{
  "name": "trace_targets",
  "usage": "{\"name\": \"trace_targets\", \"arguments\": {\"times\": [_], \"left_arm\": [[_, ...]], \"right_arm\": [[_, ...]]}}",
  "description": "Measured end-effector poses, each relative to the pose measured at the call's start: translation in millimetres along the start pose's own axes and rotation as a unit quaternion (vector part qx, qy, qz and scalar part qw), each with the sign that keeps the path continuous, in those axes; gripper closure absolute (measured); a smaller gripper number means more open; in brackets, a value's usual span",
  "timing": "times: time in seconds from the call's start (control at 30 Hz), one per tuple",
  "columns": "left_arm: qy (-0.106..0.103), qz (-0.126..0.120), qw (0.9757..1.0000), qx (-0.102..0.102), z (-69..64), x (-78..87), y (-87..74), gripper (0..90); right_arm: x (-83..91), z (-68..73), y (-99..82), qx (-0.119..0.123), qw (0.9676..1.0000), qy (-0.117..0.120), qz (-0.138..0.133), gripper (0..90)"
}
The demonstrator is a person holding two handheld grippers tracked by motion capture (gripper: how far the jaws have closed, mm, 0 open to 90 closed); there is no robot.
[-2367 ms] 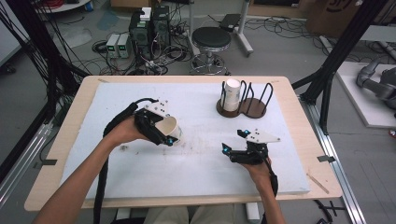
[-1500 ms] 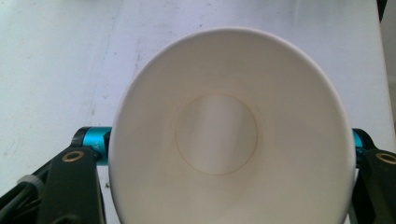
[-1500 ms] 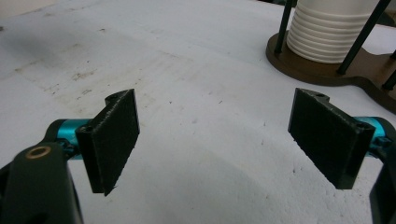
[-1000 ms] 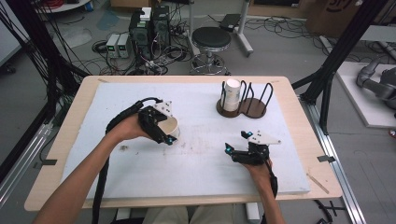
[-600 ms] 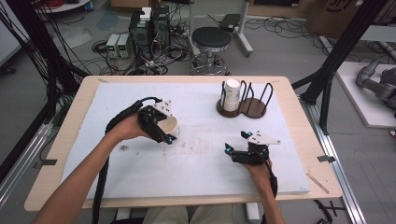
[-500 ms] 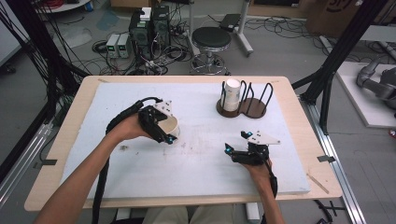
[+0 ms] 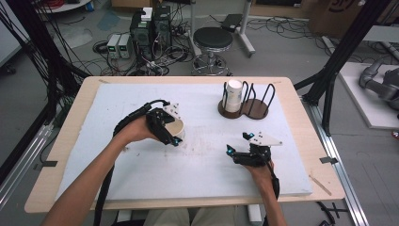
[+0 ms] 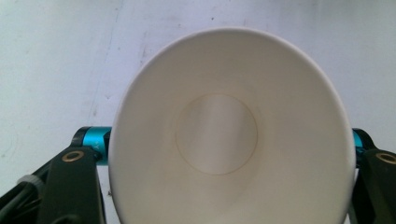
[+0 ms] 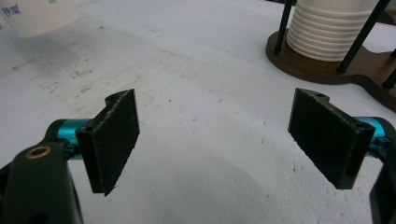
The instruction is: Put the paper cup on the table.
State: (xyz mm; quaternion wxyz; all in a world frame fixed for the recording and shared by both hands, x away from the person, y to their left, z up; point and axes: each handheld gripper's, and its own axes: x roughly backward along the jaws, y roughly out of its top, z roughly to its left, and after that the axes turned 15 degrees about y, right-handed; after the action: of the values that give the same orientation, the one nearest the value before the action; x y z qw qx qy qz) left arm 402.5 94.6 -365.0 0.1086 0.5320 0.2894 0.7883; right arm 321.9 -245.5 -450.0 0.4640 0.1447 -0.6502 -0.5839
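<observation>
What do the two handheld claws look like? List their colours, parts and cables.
Both the left claw and the right claw have black bodies, teal blue fittings by the jaws and a grey three-cornered top plate. The right claw's flat black rectangular pads are ridged. A black cable trails from the left one. Forearms are bare.

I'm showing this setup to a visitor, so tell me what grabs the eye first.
First comes the paper cup clamped in the left gripper at the table's left middle, its mouth facing that gripper's camera. Next, the stack of cups standing in the dark wire holder at the far right of the white table. Last, the right gripper near the front right, jaws wide apart with nothing between them.
</observation>
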Motion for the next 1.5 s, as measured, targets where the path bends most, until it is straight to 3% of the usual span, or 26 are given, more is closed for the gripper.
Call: {"name": "trace_targets", "arguments": {"times": [0.57,0.93,1.1,1.5], "left_arm": [[0.001,0.037,0.9993,-0.006,-5.2,-22.0,10.4,28.7],[0.008,0.071,0.9973,-0.017,-8.6,-37.6,13.7,28.7],[0.008,0.079,0.9966,-0.025,-11.2,-44.4,16.6,28.7],[0.006,0.076,0.9970,-0.015,-10.7,-48.2,17.1,28.2]], "right_arm": [[-0.4,0.9,0.0,-0.002,1.0000,0.001,0.003,16.8],[-0.3,1.1,0.0,-0.002,1.0000,0.000,0.003,16.8],[-0.2,0.6,-0.1,-0.003,1.0000,0.002,0.002,16.8],[-0.1,0.4,-0.1,-0.002,1.0000,0.002,0.001,16.8]]}}
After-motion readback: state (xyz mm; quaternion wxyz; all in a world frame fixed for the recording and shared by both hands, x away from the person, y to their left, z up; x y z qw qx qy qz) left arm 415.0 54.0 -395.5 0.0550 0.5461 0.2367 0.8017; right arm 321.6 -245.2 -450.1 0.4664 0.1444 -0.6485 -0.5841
